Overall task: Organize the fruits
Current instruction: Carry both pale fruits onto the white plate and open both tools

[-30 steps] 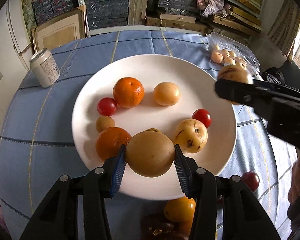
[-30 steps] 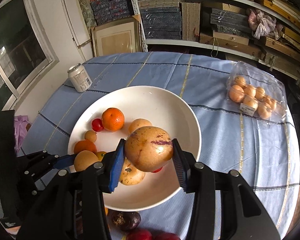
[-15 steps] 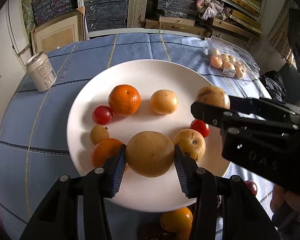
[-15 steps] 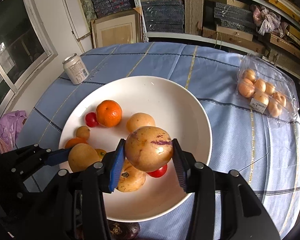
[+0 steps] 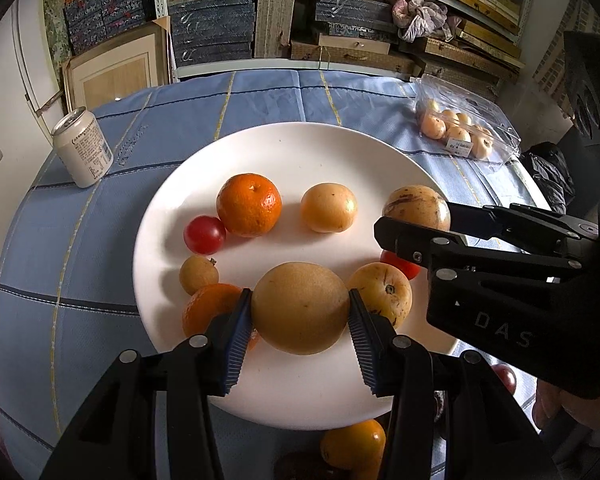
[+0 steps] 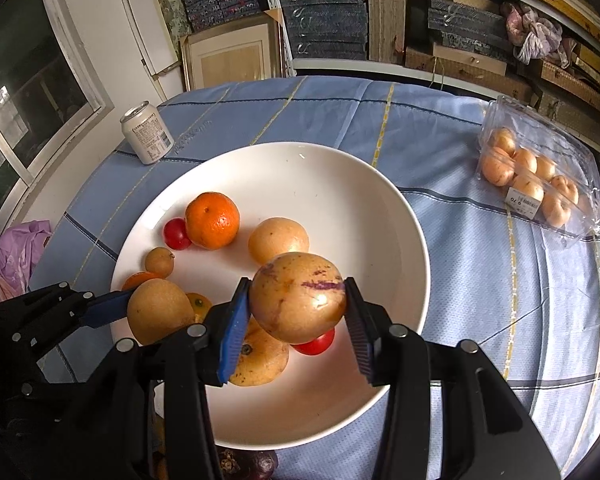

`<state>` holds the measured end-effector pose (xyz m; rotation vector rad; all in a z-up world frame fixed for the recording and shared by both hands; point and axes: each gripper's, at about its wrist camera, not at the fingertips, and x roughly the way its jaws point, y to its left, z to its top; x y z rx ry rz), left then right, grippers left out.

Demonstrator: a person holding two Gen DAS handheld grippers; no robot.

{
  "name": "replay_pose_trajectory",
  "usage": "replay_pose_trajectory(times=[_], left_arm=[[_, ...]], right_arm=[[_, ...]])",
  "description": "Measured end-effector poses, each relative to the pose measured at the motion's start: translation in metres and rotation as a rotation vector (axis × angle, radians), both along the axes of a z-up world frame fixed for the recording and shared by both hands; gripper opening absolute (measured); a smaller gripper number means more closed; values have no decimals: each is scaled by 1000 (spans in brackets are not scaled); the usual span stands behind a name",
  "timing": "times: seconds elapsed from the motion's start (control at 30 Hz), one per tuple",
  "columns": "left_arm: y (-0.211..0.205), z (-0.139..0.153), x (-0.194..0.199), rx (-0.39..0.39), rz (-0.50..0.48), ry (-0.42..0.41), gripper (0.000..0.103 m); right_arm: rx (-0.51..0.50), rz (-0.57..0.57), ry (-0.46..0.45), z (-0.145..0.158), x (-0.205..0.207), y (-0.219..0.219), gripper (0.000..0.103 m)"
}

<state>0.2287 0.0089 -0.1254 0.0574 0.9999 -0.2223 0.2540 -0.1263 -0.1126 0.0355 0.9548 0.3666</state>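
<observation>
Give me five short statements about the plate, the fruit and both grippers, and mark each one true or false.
1. The left gripper holds a round tan fruit between its fingers. True.
2. The right gripper is open and holds nothing. False: it is shut on a yellowish fruit with purple streaks.
3. The drink can stands on the white plate. False: it stands on the blue tablecloth, beyond the plate.
4. A red cherry tomato touches the orange mandarin. True.
5. The clear plastic fruit box lies on the plate. False: it lies on the cloth.
</observation>
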Motion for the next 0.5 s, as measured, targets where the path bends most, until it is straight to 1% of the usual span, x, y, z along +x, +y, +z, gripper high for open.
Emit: replay_pose_trajectory(times=[0.23, 0.3, 0.37, 0.43, 0.5], left_arm=[[0, 0, 0, 6, 2, 1, 48], [-1, 1, -2, 16, 3, -2, 48], [-1, 3, -3, 21, 5, -12, 51], [-1, 8, -5, 19, 11, -24, 58], [0, 14, -7, 15, 20, -37, 61]], right_arm=[[4, -2, 21, -4, 2, 1, 46], [9, -8, 11, -1, 0, 0, 47], [2, -6, -5, 4, -2, 1, 50], [-5, 0, -24, 10, -5, 2, 51], [-6, 2, -43, 20, -10, 1, 52]])
